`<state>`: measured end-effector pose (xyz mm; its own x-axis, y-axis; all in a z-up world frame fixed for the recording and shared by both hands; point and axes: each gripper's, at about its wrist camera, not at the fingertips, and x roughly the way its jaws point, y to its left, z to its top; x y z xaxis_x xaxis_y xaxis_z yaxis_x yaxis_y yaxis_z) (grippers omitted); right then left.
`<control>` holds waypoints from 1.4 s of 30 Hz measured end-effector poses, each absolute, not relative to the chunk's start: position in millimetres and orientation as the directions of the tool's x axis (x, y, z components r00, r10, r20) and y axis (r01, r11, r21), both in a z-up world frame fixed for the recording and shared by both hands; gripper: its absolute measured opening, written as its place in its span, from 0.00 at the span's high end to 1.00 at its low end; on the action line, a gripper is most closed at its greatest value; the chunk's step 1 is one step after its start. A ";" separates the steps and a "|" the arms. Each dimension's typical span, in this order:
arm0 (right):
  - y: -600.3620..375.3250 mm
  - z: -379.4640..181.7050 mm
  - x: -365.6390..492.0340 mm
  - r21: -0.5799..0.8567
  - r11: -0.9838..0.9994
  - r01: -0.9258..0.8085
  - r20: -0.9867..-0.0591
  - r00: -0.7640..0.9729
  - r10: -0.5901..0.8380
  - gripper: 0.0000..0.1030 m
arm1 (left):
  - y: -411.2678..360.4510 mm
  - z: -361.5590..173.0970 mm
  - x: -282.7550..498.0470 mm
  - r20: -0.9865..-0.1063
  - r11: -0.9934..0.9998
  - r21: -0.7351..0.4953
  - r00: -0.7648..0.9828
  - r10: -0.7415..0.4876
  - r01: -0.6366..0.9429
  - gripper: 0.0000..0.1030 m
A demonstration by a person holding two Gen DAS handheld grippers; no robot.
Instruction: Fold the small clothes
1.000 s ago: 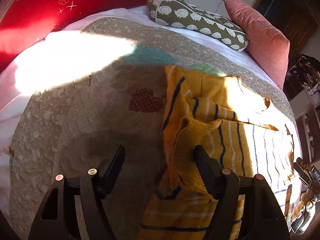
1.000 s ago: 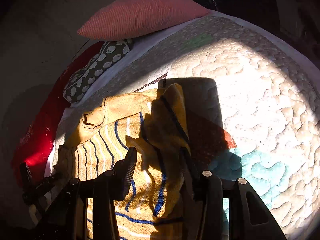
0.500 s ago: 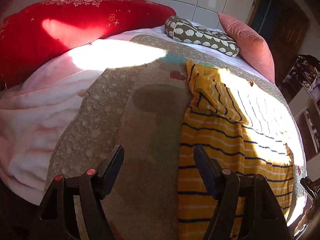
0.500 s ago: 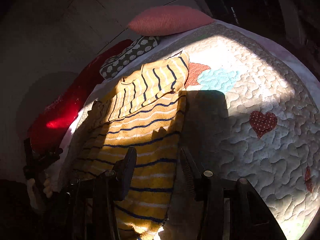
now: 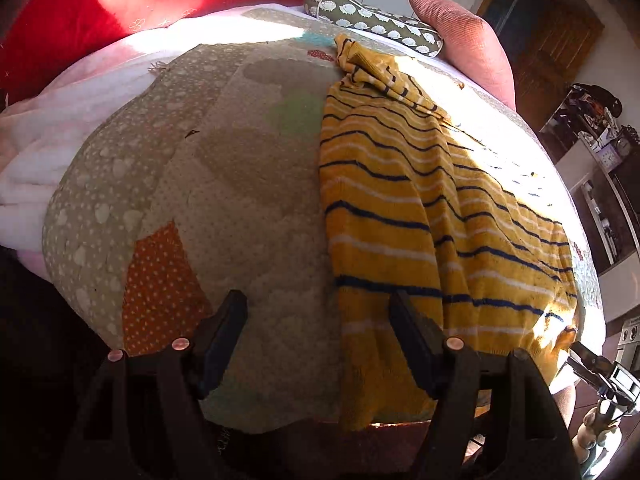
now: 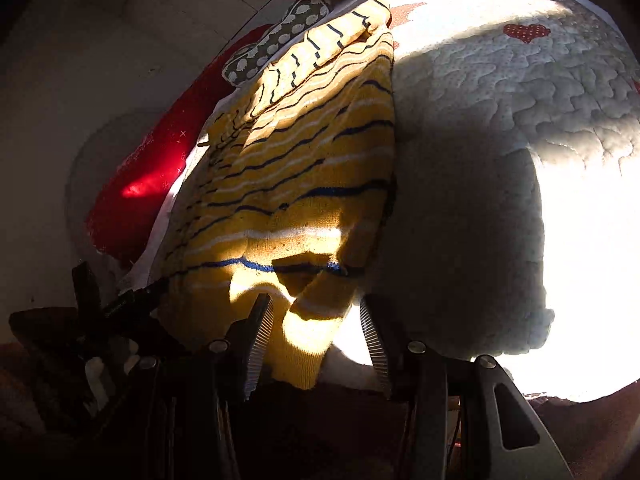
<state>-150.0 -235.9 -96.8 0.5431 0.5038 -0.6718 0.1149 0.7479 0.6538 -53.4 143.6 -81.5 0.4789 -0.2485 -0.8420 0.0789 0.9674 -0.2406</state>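
Ribbed knit sweater (image 5: pixel 420 216) (striped) on puckered quilt (image 5: pixel 224 184).

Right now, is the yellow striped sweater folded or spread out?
Partly folded: the sweater lies lengthwise on the quilt, one side doubled over, sleeve bunched at the far end.

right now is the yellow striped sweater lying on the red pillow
No, the yellow striped sweater lies on the quilt; the red pillow sits apart.

We see harsh low sunlight, blown-out white glare across the quilt (image 6: pixel 580 208), deep hard shadows beside it, dark vignetted corners, strong fisheye bending at the edges, focus mostly sharp.
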 end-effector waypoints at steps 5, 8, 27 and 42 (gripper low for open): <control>-231.2 -103.5 -149.9 0.682 0.722 0.113 -0.653 0.537 0.533 0.53 | 130.7 -87.6 -63.7 -0.842 0.954 -0.283 0.451 -0.296 0.099 0.26; -228.3 -105.8 -148.4 0.695 0.710 0.111 -0.644 0.535 0.547 0.53 | 119.8 -90.0 -67.1 -0.851 0.961 -0.250 0.446 -0.278 0.122 0.26; -215.5 -59.8 -149.9 0.726 0.687 -0.021 -0.546 0.590 0.595 0.93 | 135.3 -36.6 -71.7 -0.768 0.885 -0.455 0.457 -0.449 0.104 0.90; -229.5 -47.3 -17.9 0.590 0.807 0.022 -0.656 0.596 0.463 0.92 | 96.3 -44.2 63.8 -0.810 0.917 -0.394 0.451 -0.375 0.054 0.87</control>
